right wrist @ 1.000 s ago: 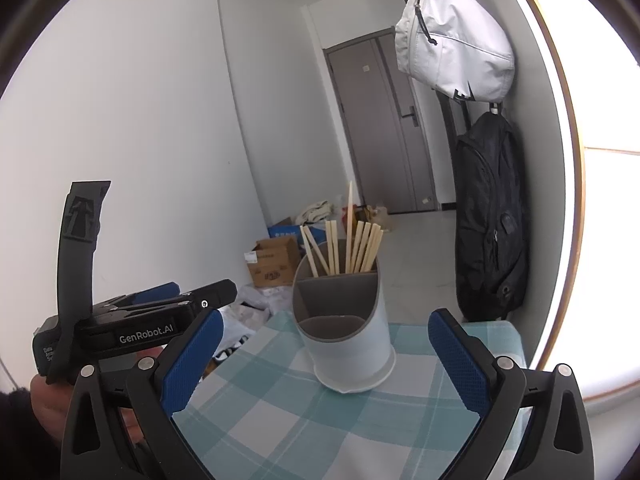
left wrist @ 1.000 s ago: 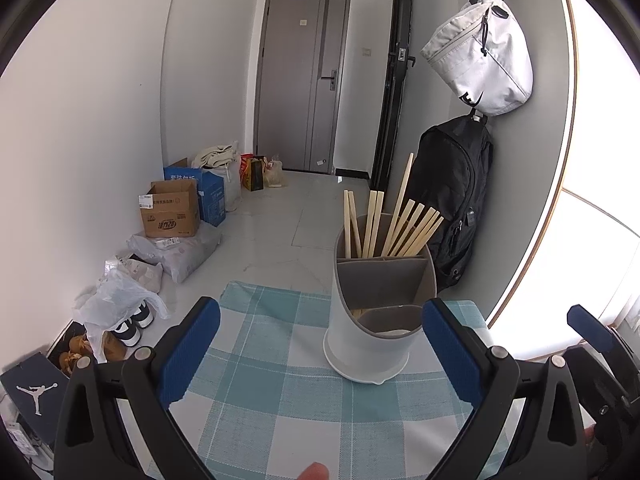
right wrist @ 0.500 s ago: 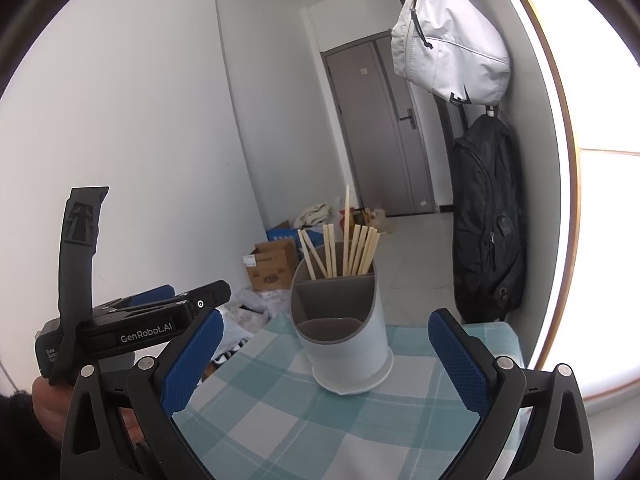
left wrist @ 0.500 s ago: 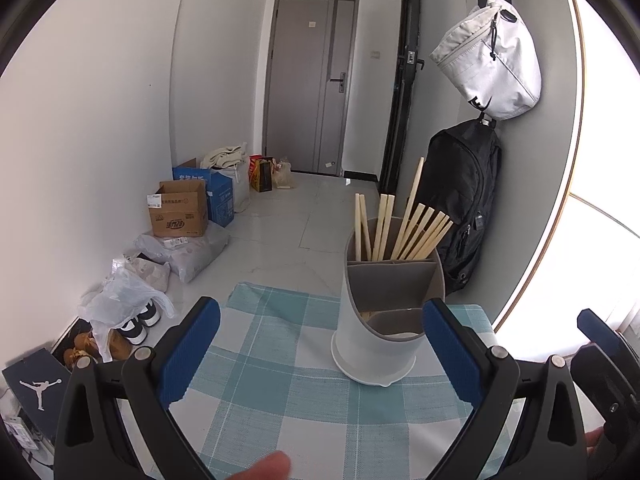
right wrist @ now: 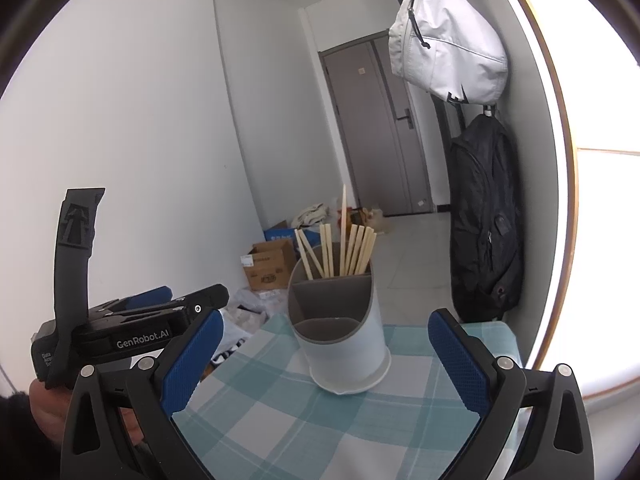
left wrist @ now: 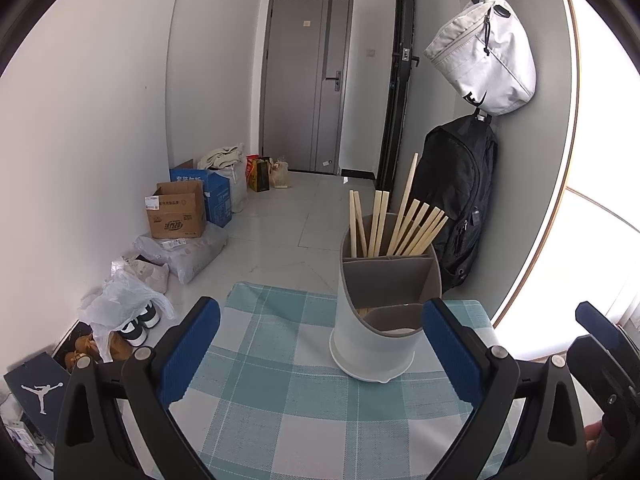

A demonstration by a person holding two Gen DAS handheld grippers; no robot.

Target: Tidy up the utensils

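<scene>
A white and grey utensil holder [left wrist: 380, 320] stands on the checked tablecloth [left wrist: 280, 400], with several wooden chopsticks [left wrist: 400, 224] upright in its back compartment. It also shows in the right wrist view [right wrist: 340, 332], as do the chopsticks [right wrist: 340, 248]. My left gripper [left wrist: 320, 344] is open and empty, just in front of the holder. My right gripper [right wrist: 324, 356] is open and empty, also in front of the holder. The left gripper's body [right wrist: 132, 328] shows at the left of the right wrist view.
A black backpack [left wrist: 460, 200] and a white bag [left wrist: 484, 60] hang on the wall right of the table. Cardboard boxes [left wrist: 176, 210], bags and shoes [left wrist: 132, 320] lie on the floor along the left wall. A grey door [left wrist: 308, 80] is at the far end.
Both grippers have drawn back and risen slightly, so the holder looks a little farther off. A fingertip at the bottom of the left wrist view is gone. Both stay open.
</scene>
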